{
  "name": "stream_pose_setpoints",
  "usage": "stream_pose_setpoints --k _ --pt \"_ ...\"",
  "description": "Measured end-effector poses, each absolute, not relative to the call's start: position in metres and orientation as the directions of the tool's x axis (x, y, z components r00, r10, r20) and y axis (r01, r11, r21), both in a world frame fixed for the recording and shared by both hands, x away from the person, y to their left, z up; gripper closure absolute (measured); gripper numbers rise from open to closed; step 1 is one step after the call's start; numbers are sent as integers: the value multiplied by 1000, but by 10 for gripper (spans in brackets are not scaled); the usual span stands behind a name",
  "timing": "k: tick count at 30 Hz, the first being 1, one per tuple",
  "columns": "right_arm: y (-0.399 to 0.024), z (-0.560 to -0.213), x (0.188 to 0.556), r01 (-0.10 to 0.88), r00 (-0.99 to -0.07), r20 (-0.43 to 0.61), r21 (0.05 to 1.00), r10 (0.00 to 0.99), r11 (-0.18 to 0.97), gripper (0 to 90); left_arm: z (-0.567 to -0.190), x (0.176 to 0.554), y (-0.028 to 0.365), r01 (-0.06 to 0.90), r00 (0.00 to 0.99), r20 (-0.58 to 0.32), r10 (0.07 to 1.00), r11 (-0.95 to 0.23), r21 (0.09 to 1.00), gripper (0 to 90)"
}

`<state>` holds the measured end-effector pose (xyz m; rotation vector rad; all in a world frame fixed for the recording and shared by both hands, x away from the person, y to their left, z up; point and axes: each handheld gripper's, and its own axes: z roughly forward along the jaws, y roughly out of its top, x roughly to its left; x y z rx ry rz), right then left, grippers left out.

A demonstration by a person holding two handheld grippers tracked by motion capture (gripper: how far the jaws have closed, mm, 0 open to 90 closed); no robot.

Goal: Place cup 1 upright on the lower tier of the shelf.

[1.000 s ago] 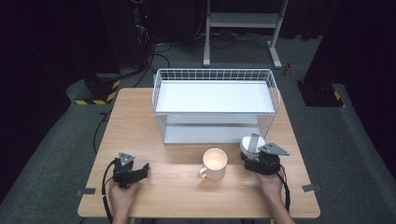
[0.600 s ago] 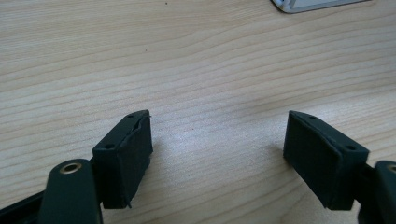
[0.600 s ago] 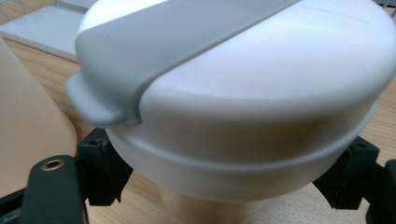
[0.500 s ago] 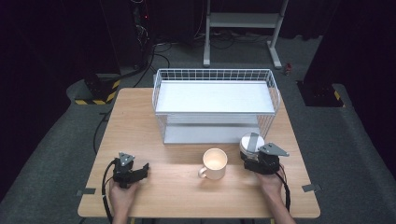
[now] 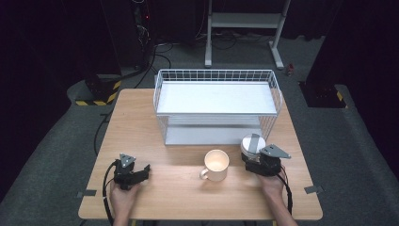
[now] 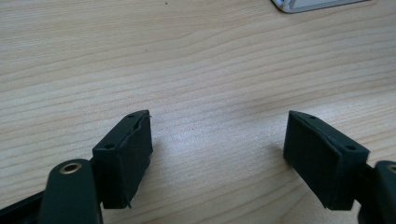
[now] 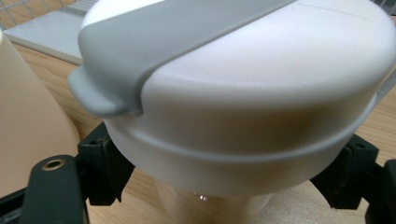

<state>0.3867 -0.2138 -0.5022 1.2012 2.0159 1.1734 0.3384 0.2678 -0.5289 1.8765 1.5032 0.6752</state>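
Still, right claw (image 5: pixel 254 151) stays around lidded cup (image 5: pixel 251 144).

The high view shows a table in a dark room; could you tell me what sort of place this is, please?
Probably a lab or recording studio: a lit wooden table amid dark surroundings, cables across grey flooring, and a metal stand behind.

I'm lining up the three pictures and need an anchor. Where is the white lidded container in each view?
High view: the container stands right of the mug, at the right gripper.
Right gripper view: the container looms between the jaws.
Left gripper view: not in it, just table.
Shared landmark: the rack, its base corner at top right and at top left.
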Motion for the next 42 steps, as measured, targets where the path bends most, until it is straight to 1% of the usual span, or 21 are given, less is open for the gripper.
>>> stream_pose_setpoints --k 10,24,35,38,42 --pt "-212 -497 388 411 -489 10 885 872 220 184 -529 338 268 651 216 5 976 -148 744 240" --pt "-202 -484 404 401 -499 18 891 867 212 184 -529 338 268 652 216 5 976 -148 744 240" --pt "-190 -479 424 410 -493 17 886 870 215 184 -529 338 268 651 215 6 977 -148 744 239" --pt "-187 -480 431 429 -485 37 881 874 201 184 -529 338 268 652 215 5 977 -147 744 239" --pt "-184 -483 438 446 -482 31 869 875 215 184 -529 338 268 652 215 6 977 -148 744 239"
